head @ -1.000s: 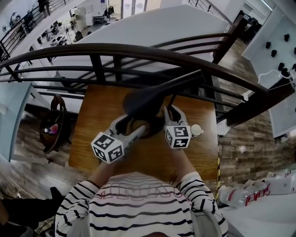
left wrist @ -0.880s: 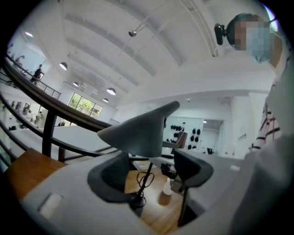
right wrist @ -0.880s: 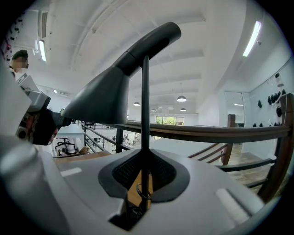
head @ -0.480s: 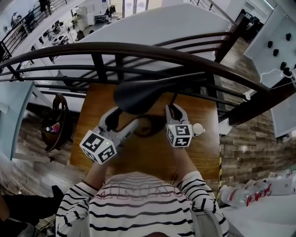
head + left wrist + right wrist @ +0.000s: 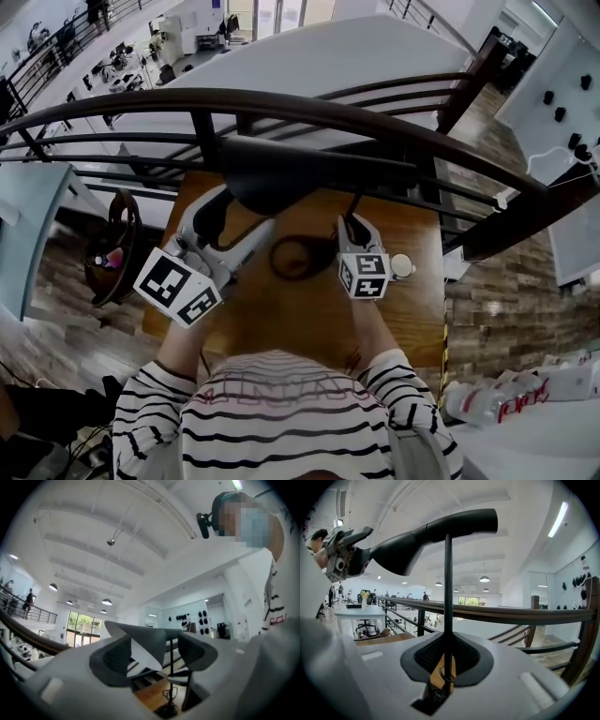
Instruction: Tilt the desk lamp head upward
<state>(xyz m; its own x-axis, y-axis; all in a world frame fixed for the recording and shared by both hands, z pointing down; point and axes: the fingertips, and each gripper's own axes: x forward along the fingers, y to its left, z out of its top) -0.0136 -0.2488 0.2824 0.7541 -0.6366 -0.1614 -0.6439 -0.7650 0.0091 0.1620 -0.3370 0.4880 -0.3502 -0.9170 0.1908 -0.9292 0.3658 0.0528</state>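
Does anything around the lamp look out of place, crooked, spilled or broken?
Nothing stands out. The desk lamp's pole stands straight on the wooden table, with the right tongs shut on it. The left tongs are open at the lamp head. No spill or damage shows.

Head view: lamp head [image 5: 319, 173] screens the jaw tips of the left gripper [image 5: 228, 208], 11 o'clock. Right gripper view: foot of the lamp stem [image 5: 447, 583] and its base largely masked by the right gripper [image 5: 446, 663] body, 6 o'clock. At 9 o'clock, distant figures [image 5: 425, 595] too small to identify.
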